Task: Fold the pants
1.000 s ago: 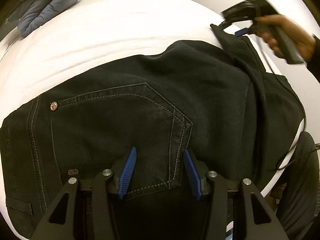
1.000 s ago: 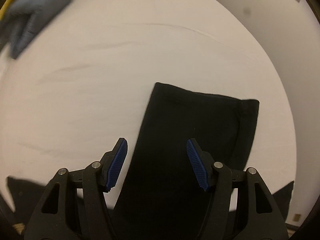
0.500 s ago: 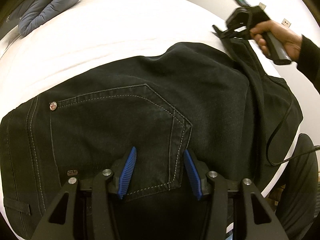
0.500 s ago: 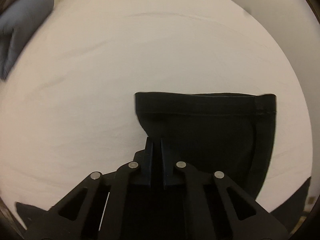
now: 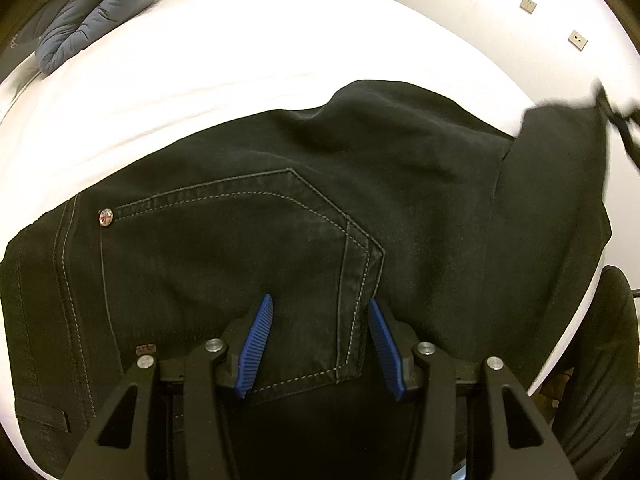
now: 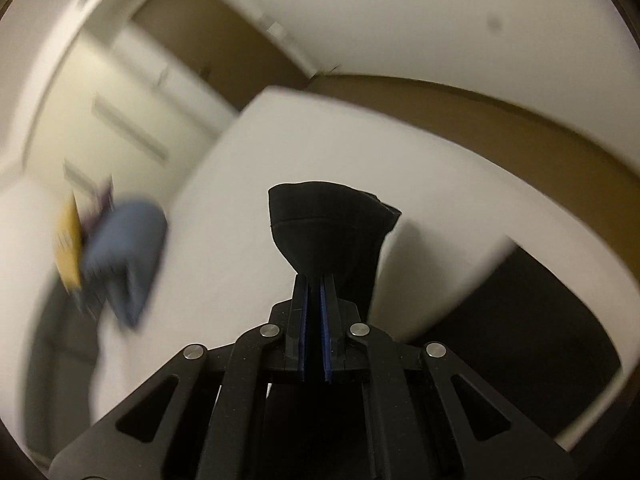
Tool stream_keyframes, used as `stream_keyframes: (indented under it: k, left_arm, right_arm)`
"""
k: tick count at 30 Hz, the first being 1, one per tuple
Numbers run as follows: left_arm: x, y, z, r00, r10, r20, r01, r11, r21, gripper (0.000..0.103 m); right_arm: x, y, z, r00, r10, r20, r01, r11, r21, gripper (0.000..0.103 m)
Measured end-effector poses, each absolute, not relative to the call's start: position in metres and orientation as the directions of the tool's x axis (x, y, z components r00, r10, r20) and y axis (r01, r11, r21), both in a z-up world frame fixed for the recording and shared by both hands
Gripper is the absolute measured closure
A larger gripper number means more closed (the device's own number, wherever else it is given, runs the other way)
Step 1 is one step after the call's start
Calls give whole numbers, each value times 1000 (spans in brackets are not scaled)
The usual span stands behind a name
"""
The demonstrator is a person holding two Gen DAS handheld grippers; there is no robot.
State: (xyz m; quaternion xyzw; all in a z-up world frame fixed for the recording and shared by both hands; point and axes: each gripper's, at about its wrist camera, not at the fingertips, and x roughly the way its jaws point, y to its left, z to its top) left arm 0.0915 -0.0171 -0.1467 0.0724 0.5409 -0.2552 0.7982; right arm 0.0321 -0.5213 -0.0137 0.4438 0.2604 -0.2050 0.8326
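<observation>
- The black pants (image 5: 280, 208) are spread on a white bed (image 5: 200, 80), with the seat and a stitched back pocket (image 5: 248, 240) directly ahead of the left tool (image 5: 318, 344).
- The left tool's blue fingers (image 5: 256, 344) are held spread, one on each side of the pocket's lower corner; whether the cloth is pressed down by them cannot be told.
- The right tool (image 6: 314, 312) is pressed together on a leg end (image 6: 328, 224), which is bunched just beyond its tips and raised above the bed.
- In the left view the raised leg (image 5: 560, 152) is seen far to the right of the left tool, blurred, as is the background of the right view.
- The step in hand is judged to be the lengthwise fold, with the leg end being carried toward the waist.
- The next move calls for the leg end to be brought over and laid flat on the seat, edges lined up, while the seat is kept steady by the left tool.
- A folded grey-blue blanket (image 5: 92, 12) lies well ahead and to the left, apart from the pants.
</observation>
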Motion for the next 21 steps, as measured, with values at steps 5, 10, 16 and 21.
stream_keyframes:
  k: [5,10,16,21]
  left_arm:
    - [93,-24,-147,279,-314,-908,485,862,-149,51]
    - [93,-29,-148,274,-299,-914,486,863,-136,51]
    - [93,-36,-146,278,-284,-918,475,871,-125,49]
    - [92,-43,-145,277,-278,-920,475,872,-120,49]
  right_arm:
    - [-82,-552,-79,745,-164,-647,665,270,697,99]
    - [-113,-546,-134,755,-154,-638,654,93,751,99]
    - [-114,-503,-147,778,-153,-610,624,70,778,99]
    - [-154,-496,-176,781,-109,-614,621,33,783,94]
